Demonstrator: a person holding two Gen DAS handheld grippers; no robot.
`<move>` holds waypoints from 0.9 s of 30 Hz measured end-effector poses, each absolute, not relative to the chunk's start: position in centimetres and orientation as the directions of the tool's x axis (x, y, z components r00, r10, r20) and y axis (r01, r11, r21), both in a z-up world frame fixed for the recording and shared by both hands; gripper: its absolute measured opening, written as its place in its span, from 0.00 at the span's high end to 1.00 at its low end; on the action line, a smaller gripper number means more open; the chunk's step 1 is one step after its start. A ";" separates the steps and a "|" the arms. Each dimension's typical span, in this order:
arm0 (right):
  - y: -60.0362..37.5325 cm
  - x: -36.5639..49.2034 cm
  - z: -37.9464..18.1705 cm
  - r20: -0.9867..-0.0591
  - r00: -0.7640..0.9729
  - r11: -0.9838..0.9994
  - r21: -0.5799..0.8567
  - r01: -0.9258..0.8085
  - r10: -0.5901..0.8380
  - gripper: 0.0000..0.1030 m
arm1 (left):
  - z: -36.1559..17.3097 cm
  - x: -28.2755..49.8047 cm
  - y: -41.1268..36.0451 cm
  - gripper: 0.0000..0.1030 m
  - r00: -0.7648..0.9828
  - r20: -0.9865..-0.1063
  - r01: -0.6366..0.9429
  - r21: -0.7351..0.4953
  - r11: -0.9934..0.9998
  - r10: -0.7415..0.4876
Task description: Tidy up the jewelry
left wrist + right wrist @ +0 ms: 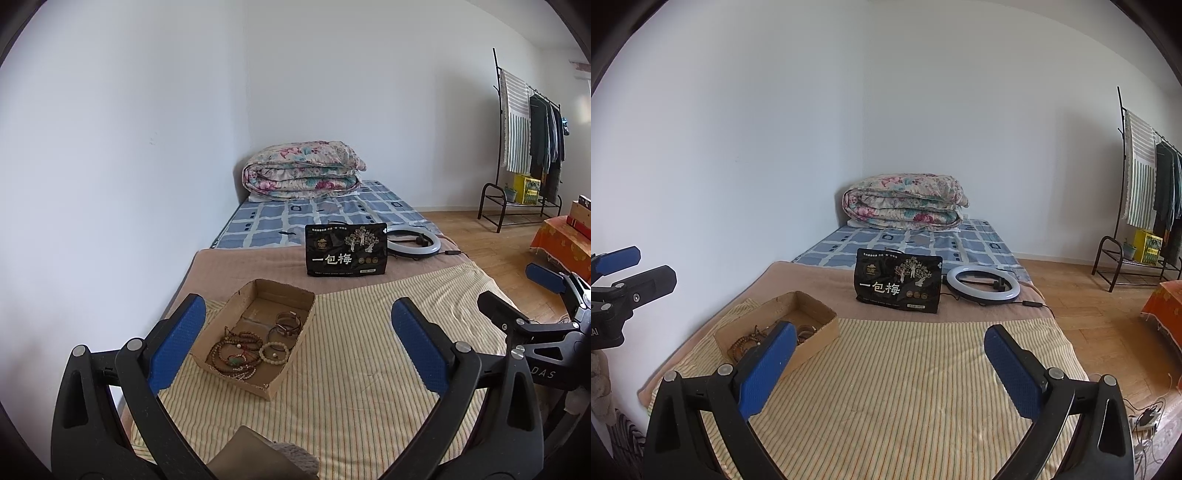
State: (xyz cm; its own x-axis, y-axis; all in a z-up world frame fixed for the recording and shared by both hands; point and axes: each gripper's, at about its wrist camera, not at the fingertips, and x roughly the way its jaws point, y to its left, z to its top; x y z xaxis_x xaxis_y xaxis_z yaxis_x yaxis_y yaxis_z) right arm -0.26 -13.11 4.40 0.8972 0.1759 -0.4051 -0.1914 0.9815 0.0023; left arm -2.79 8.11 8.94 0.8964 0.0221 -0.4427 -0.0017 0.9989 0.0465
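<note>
A shallow cardboard box (291, 291) lies on the striped cloth (351, 369) on the bed. It holds brown bead strings (231, 350), a pale bead bracelet (274, 351) and dark bangles (286, 325). My left gripper (299, 343) is open and empty, above the cloth with the box between its fingers in view. My right gripper (890, 365) is open and empty, to the right of the box (827, 325), whose beads (746, 343) partly show. Each gripper appears at the edge of the other's view: the right one (532, 291), the left one (631, 273).
A black snack bag (346, 250) stands behind the box, with a ring light (413, 242) beside it. A folded floral quilt (303, 170) lies at the bed's far end. A clothes rack (532, 147) stands at right, and an orange-covered box (565, 236) sits on the wooden floor.
</note>
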 end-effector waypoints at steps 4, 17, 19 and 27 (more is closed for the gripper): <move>-13.3 -0.3 4.4 -0.408 0.896 0.982 0.004 -0.189 0.174 0.00 | 9.0 -2.6 8.1 0.01 0.896 -0.443 0.000 0.043 0.999 0.019; -13.6 0.3 3.7 -0.427 0.889 0.984 0.005 -0.181 0.165 0.00 | 9.0 -2.5 7.7 0.01 0.896 -0.444 0.004 0.044 0.999 0.016; -13.6 0.3 3.5 -0.430 0.888 0.984 0.005 -0.180 0.164 0.00 | 8.9 -2.3 7.5 0.01 0.896 -0.444 0.004 0.045 0.999 0.017; -14.0 0.6 3.1 -0.438 0.885 0.985 0.010 -0.173 0.159 0.00 | 8.8 -2.1 7.1 0.01 0.896 -0.444 0.010 0.049 0.999 0.013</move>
